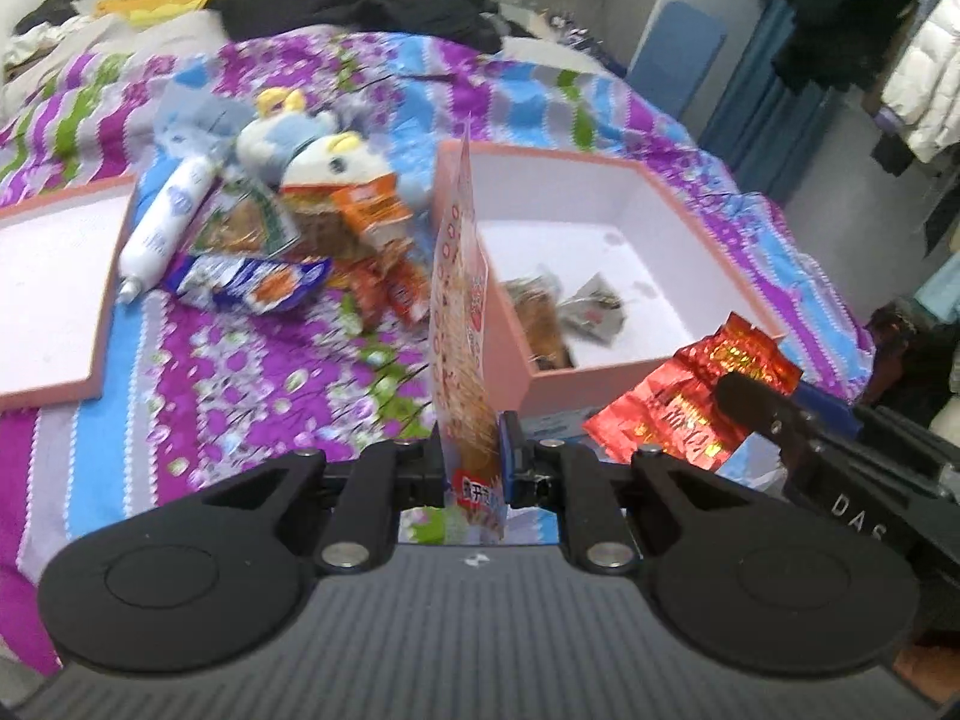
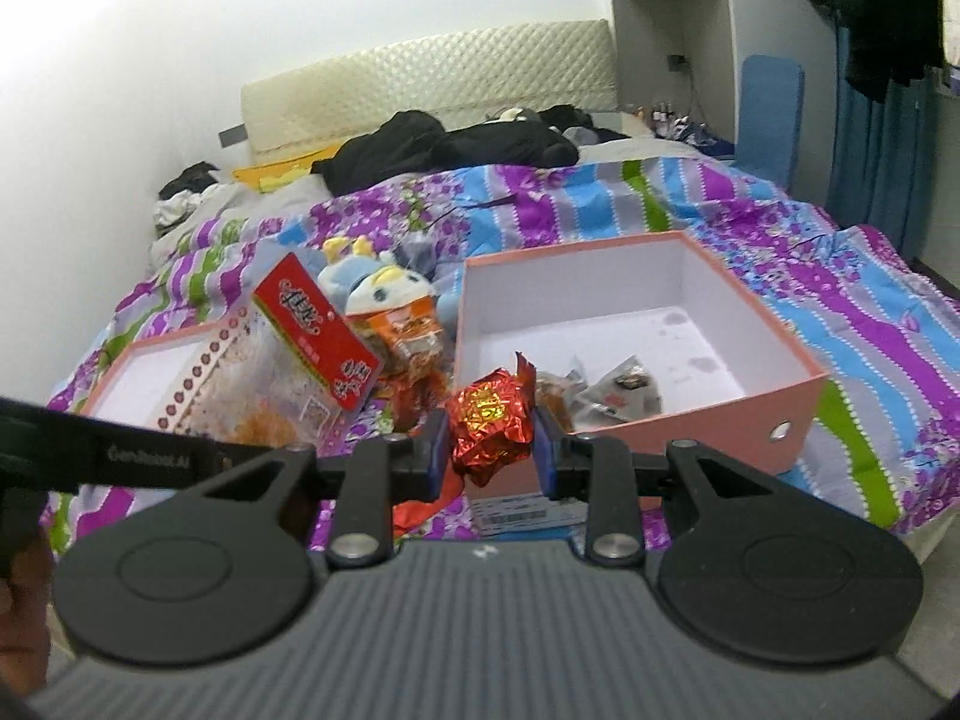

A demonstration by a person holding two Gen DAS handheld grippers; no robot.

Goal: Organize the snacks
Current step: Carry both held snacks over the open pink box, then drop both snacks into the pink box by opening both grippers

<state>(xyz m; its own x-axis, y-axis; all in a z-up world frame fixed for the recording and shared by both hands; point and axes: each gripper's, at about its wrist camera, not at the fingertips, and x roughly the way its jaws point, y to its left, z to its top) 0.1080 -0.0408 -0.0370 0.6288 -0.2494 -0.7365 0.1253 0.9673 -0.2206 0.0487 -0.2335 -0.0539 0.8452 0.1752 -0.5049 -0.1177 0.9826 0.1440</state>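
Nearest the lens in the left wrist view: left gripper (image 1: 474,450), clamped tight on the lower end of a flat clear snack bag (image 1: 459,324), seen edge-on and standing upright between the pads, pale with a red dotted border. Same bag in the right wrist view, broadside, with a red header card, tilted in front of the shallow pink lid (image 2: 138,363). Close to the lens in the right wrist view: right gripper (image 2: 491,444), closed on a crinkled red foil packet (image 2: 493,420) with gold print, pinched at both sides and held up off the quilt. Just beyond both tools, an open pink box (image 1: 510,348) with a white inside, resting on a purple, blue and green floral quilt (image 1: 240,372). On the box floor, near the front wall, a brown snack pack (image 1: 537,315) and beside it a crumpled grey wrapper (image 1: 591,306). Left of the box, loose on the quilt, a heap of snacks: orange packets (image 1: 366,210), a blue and white packet (image 1: 252,285), a white tube (image 1: 165,219), with a blue and white plush toy (image 1: 288,132) lying behind them. Farther back, black clothes (image 2: 444,147) piled near a cream padded headboard (image 2: 426,84). At the right edge, garments hanging (image 1: 870,18) on a rail.
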